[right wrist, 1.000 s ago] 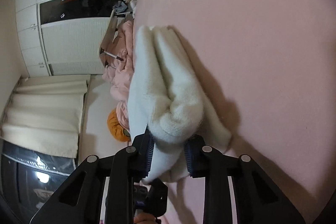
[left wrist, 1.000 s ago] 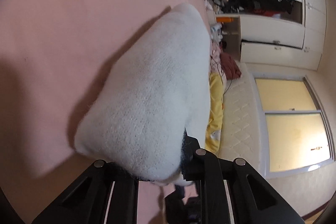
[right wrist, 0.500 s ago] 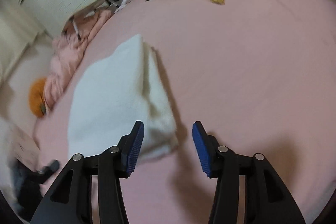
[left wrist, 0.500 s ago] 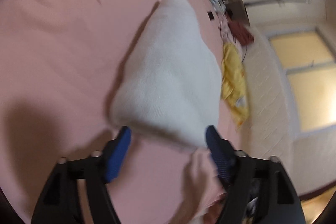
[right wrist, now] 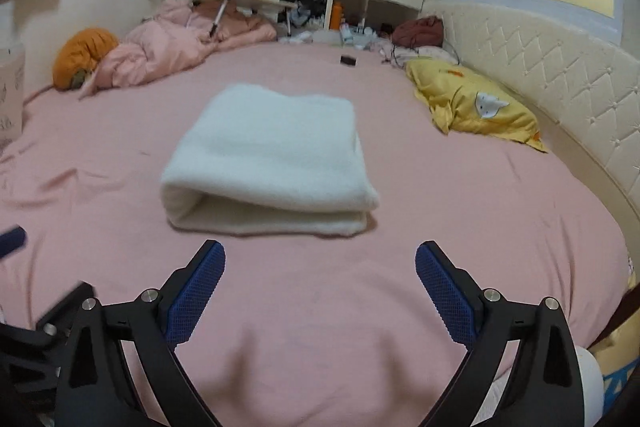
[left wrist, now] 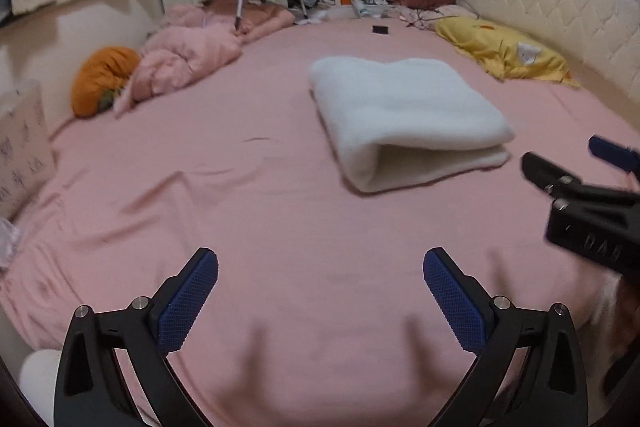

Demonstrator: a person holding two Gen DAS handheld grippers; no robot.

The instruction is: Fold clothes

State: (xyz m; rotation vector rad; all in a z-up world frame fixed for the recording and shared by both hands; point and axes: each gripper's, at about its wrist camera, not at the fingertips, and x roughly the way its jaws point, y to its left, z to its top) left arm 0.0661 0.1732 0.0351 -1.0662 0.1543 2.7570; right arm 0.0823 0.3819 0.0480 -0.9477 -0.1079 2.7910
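Note:
A white fleecy garment (left wrist: pixel 404 115) lies folded into a thick rectangle on the pink bed sheet (left wrist: pixel 280 227); it also shows in the right wrist view (right wrist: pixel 272 159). My left gripper (left wrist: pixel 320 279) is open and empty, held back from the garment and to its near left. My right gripper (right wrist: pixel 320 271) is open and empty, just in front of the garment's folded near edge. The right gripper also appears at the right edge of the left wrist view (left wrist: pixel 576 163).
A yellow pillow (right wrist: pixel 472 107) lies by the padded white headboard (right wrist: pixel 560 75) on the right. A crumpled pink duvet (right wrist: pixel 168 51) and an orange cushion (right wrist: pixel 84 55) lie at the far left. A small dark object (right wrist: pixel 349 60) sits on the sheet beyond the garment. Wardrobes stand behind.
Both grippers let go of the white garment, opened and pulled back from it. The garment went from held up to lying folded flat on the sheet.

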